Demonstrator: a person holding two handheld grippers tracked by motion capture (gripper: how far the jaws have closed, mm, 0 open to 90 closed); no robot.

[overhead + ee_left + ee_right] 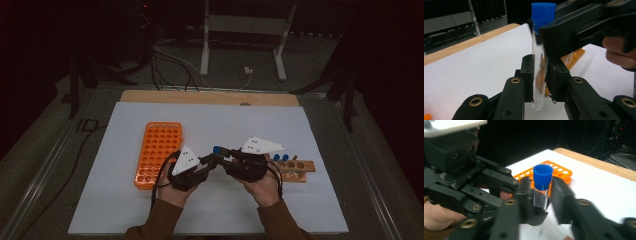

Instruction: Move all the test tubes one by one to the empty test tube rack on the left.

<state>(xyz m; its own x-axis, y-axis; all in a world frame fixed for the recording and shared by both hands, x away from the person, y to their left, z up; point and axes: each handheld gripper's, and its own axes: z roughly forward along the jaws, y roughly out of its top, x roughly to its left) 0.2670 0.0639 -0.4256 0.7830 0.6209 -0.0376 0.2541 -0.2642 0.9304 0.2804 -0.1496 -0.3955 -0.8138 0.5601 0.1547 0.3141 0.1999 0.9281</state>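
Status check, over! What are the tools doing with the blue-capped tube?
Left tool shut on blue-capped tube, upright. Right tool open around its top. Nothing in the way.

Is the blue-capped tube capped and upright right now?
Yes: the tube stands upright, blue cap on, clamped between the left gripper fingers.

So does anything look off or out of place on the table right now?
Nothing stands out. The blue-capped test tube stands upright, intact, clamped in the left gripper; the orange rack and wooden rack sit flat, nothing spilled.
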